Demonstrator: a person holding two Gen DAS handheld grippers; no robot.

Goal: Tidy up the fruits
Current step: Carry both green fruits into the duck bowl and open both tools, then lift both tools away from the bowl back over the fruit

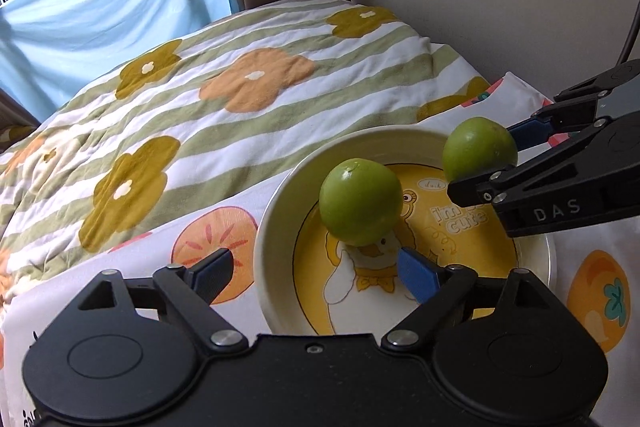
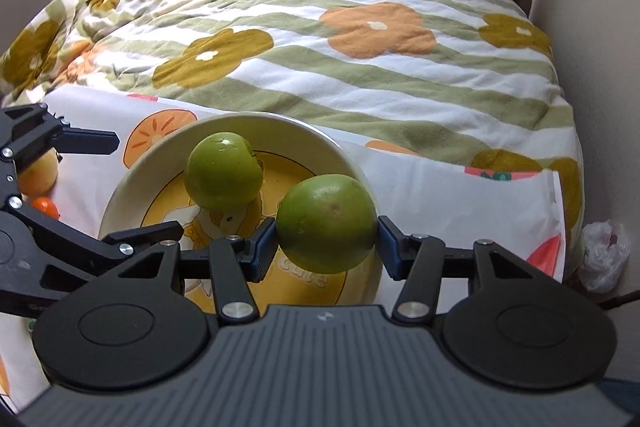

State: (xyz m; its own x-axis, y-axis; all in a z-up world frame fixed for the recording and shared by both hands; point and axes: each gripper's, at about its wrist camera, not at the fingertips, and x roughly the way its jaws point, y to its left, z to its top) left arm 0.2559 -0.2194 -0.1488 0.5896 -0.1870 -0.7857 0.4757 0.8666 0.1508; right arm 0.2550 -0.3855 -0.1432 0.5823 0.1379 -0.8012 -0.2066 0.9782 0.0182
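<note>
A cream bowl (image 1: pixel 276 211) with a yellow duck print sits on a fruit-print cloth; it also shows in the right wrist view (image 2: pixel 132 183). One green round fruit (image 1: pixel 360 201) lies in it, and shows in the right wrist view (image 2: pixel 223 171). My right gripper (image 2: pixel 327 245) is shut on a second green fruit (image 2: pixel 326 223) and holds it above the bowl's right rim; this fruit (image 1: pixel 478 149) and gripper (image 1: pixel 492 159) show at right in the left wrist view. My left gripper (image 1: pixel 316 271) is open and empty, its right finger over the bowl, its left outside the rim.
A striped flower quilt (image 1: pixel 224 95) covers the bed beyond the bowl. A yellowish fruit (image 2: pixel 38 173) and a small orange fruit (image 2: pixel 46 207) lie on the cloth left of the bowl, behind the left gripper. A wall stands close on the right. A white plastic bag (image 2: pixel 604 255) lies by the bed's right side.
</note>
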